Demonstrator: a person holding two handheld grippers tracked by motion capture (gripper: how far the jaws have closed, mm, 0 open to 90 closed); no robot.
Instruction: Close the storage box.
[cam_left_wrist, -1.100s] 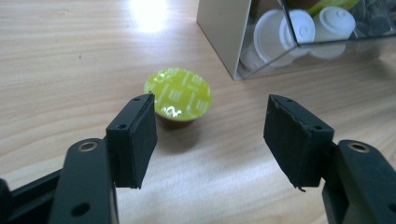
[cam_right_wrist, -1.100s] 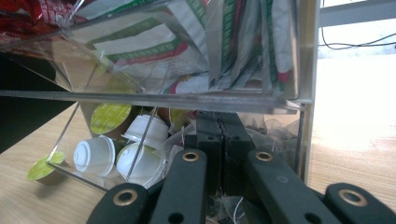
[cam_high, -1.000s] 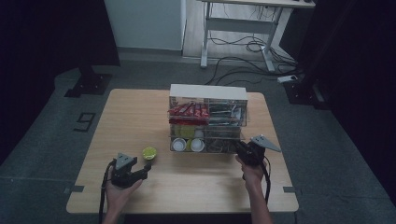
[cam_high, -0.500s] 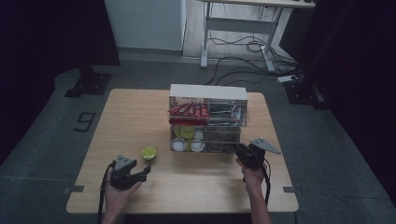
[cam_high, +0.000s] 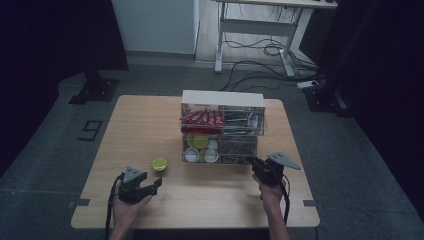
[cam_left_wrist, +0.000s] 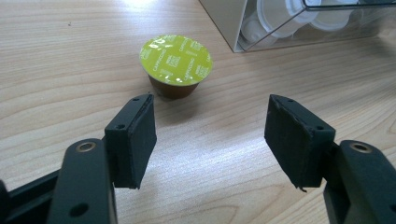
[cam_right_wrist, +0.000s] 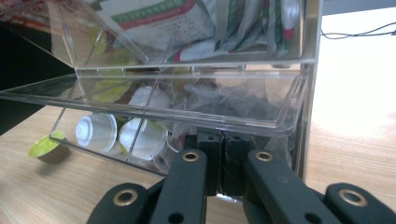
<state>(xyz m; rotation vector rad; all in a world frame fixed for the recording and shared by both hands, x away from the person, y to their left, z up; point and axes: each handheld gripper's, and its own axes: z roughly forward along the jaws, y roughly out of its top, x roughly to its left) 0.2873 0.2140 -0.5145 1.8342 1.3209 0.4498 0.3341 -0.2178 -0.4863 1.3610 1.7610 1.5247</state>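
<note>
One capsule (cam_left_wrist: 176, 66) | lid reads "CAPPUCCINO" | left tongs (cam_left_wrist: 212, 140) gaping

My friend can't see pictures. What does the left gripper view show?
A green-lidded coffee capsule sits on the wooden table, just beyond the left tongs, which are open and empty. A clear box of white capsules stands behind it.
</note>
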